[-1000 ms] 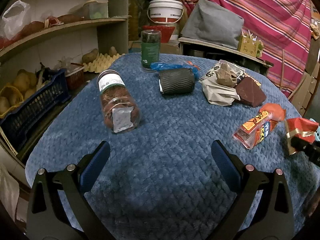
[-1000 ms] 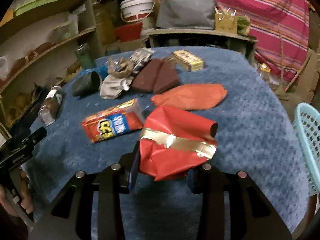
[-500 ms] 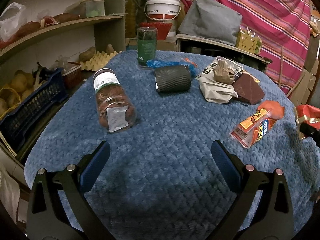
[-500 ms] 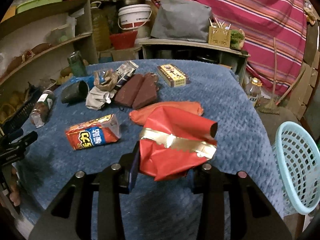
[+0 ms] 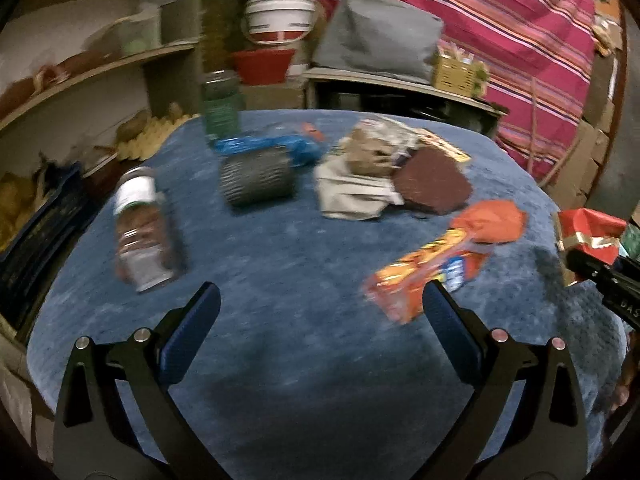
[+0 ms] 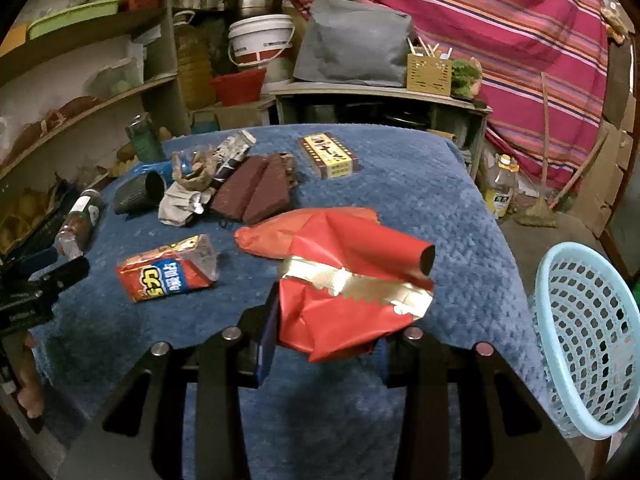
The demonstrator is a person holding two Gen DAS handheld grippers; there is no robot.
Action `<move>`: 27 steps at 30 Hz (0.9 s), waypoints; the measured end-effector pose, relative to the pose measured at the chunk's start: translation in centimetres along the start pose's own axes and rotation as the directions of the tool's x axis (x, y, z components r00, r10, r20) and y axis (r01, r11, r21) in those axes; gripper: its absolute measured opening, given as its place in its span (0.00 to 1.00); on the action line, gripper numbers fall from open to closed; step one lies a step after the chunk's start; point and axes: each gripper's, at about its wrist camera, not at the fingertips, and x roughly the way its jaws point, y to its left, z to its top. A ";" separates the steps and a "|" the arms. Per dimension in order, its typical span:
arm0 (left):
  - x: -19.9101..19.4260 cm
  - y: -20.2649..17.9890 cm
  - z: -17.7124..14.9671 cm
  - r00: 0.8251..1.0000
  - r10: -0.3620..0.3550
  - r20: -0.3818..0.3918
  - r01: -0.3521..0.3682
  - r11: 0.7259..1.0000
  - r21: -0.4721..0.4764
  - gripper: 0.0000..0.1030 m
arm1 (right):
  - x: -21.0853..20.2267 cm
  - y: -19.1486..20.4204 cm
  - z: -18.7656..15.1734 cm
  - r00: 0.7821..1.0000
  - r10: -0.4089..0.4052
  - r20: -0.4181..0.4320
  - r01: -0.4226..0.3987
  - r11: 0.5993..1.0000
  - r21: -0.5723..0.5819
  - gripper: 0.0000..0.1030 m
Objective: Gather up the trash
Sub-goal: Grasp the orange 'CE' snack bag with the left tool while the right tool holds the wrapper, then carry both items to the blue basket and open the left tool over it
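Wrapper: red-and-gold wrapper [image 6: 352,288] pinched in right tongs [image 6: 324,344] above counter [image 6: 440,200] | basket [image 6: 584,336] low to their right, beside counter edge | left tongs [image 5: 320,328] wide, empty; snack packet [image 5: 424,276] just ahead-right.

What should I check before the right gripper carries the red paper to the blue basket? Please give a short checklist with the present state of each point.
1. Right gripper shut on the red paper: ok.
2. Paper lifted off the blue cloth: cannot tell.
3. Blue basket beside the table, mouth not blocked: ok.
4. Basket has room: ok, nothing visible inside.
5. Left gripper open, holding nothing: ok.
6. Other trash waiting, such as the snack packet: not ok, still on the cloth.
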 end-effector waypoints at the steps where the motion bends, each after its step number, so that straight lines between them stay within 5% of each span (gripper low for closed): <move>1: 0.5 -0.9 0.2 1.000 -0.007 -0.002 0.007 1.000 0.011 0.95 | 0.0 -0.3 0.0 1.000 0.001 -0.001 -0.001 1.000 0.006 0.38; 21: 7.5 -5.2 0.7 0.979 -0.118 -0.164 0.129 0.990 0.059 0.95 | 0.8 -3.8 0.0 0.999 0.005 -0.034 -0.003 0.999 0.054 0.38; 27: 7.5 -6.3 0.0 0.976 -0.100 -0.194 0.127 0.983 0.131 0.78 | 1.0 -2.8 -0.1 0.999 0.001 -0.046 0.000 1.000 0.030 0.38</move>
